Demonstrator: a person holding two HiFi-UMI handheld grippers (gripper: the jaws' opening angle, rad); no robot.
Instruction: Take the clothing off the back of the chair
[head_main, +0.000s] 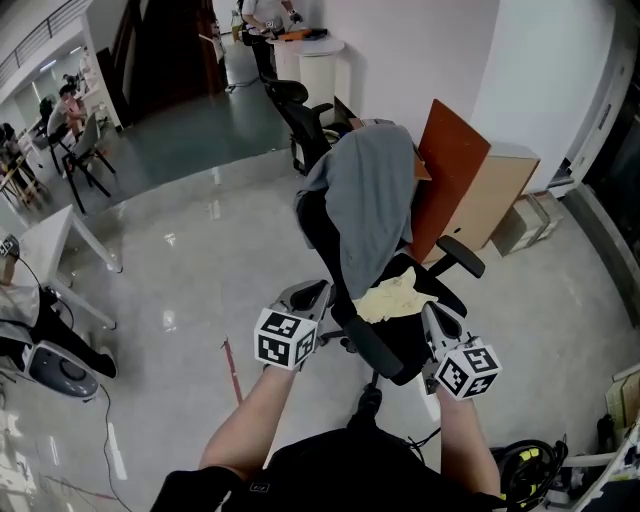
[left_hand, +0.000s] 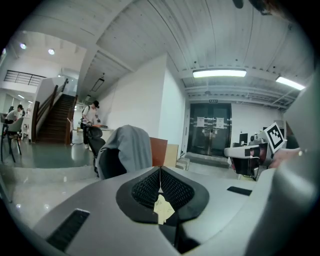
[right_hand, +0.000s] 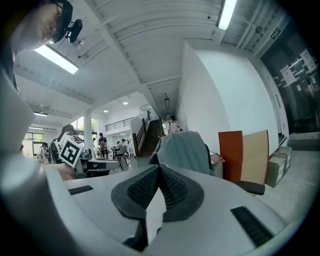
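Observation:
A grey garment (head_main: 372, 200) hangs over the back of a black office chair (head_main: 395, 335), and a pale yellow cloth (head_main: 395, 296) lies on its seat. In the left gripper view the grey garment (left_hand: 131, 146) shows ahead and to the left; in the right gripper view the garment (right_hand: 184, 150) is straight ahead. My left gripper (head_main: 312, 297) is shut and empty at the seat's near left. My right gripper (head_main: 437, 322) is shut and empty at the seat's near right. Neither touches the garment.
An orange board (head_main: 450, 170) and a wooden cabinet (head_main: 500, 195) lean by the wall right of the chair. A second black chair (head_main: 300, 120) stands behind. A white table (head_main: 50, 240) is at the left, and people sit far left.

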